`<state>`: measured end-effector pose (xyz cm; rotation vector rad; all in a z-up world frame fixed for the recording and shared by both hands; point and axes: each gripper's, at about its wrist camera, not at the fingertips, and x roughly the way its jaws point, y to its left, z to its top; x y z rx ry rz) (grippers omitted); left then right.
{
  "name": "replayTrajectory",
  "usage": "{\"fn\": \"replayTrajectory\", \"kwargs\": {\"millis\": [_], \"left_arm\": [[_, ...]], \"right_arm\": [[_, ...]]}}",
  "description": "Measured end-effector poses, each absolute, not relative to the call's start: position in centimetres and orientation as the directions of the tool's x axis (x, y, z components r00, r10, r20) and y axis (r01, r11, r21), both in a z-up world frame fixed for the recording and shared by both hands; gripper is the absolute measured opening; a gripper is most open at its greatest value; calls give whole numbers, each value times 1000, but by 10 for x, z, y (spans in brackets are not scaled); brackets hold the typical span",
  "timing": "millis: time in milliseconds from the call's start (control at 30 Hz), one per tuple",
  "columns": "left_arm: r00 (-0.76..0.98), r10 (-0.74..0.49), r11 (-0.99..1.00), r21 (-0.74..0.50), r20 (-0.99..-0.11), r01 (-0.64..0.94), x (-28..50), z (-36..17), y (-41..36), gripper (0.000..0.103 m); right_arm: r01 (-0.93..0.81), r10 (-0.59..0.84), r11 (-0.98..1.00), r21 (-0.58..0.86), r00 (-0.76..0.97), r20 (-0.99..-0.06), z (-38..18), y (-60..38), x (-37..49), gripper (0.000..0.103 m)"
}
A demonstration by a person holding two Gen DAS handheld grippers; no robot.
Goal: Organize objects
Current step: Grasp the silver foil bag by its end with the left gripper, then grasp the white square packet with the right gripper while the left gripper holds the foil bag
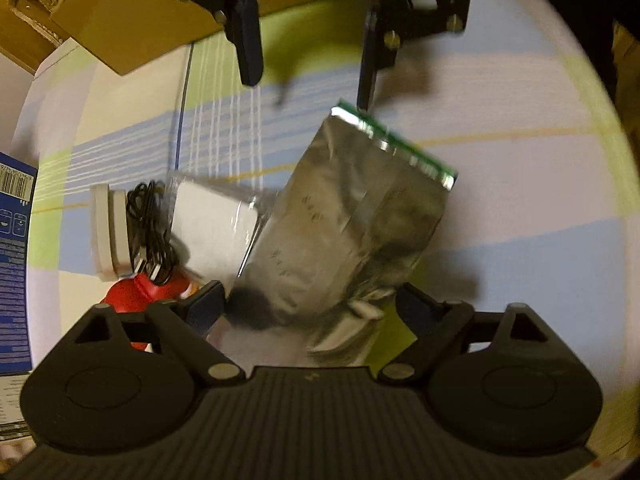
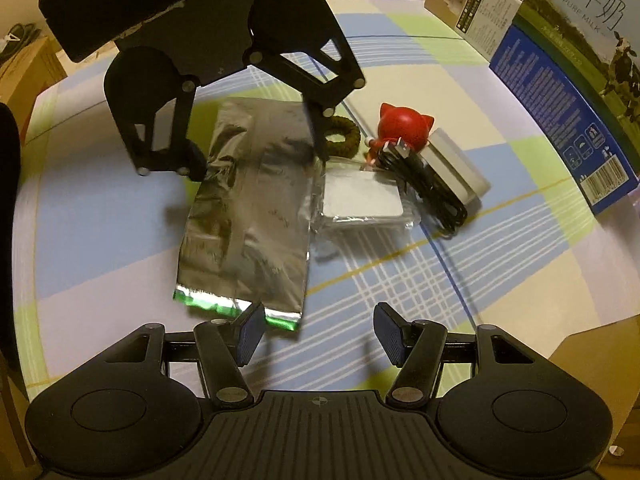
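Note:
A silver foil bag [image 1: 344, 216] with a green sealed edge lies on the checked cloth, also in the right wrist view [image 2: 252, 208]. My left gripper [image 1: 308, 308] is open, its fingers on either side of the bag's near end; it shows from the front in the right wrist view [image 2: 256, 160]. My right gripper [image 2: 316, 336] is open and empty just short of the bag's green edge, and it shows at the top of the left wrist view [image 1: 308, 72]. Beside the bag lie a white flat packet [image 2: 362, 200], a black cable [image 2: 428, 184], a red cat figure [image 2: 404, 124] and a white block [image 2: 456, 164].
A brown woven ring [image 2: 344, 136] lies behind the bag. A blue and green milk carton [image 2: 568, 80] stands at the right. A cardboard box [image 1: 152, 12] stands at the far edge in the left wrist view. A blue box side [image 1: 14, 264] is at left.

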<state>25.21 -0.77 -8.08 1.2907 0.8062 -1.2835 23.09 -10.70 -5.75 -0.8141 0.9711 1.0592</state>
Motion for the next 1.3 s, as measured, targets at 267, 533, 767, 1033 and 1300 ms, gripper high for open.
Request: {"fn": "replayTrajectory", "kwargs": {"millis": [267,533,767,1033,1300], "left_arm": [[213,-198,-13,220,-957,975,256,-77,11,35],[184,-169,244,139,-968,960,236,-58,51,32],[106,-207,376,21,-973,926,236,-47,65,74],[101,-182,412,18,-978,911,256,-66,33,65],[77,-160,469,-7,-984,883,263,-67,39,33]], "right_arm": [[-950,322,299,-92,191,-927,-56,-100,231,57],[-940,334,331,-86,202,-921,-49,-91,232,58],[-931,349,359,-72,206,-914,-43,-87,231,58],[-919,344,385,-78,222,-913,-43,-84,243,58],[-897,403,440,-41,238,-884,-38,-68,274,62]]}}
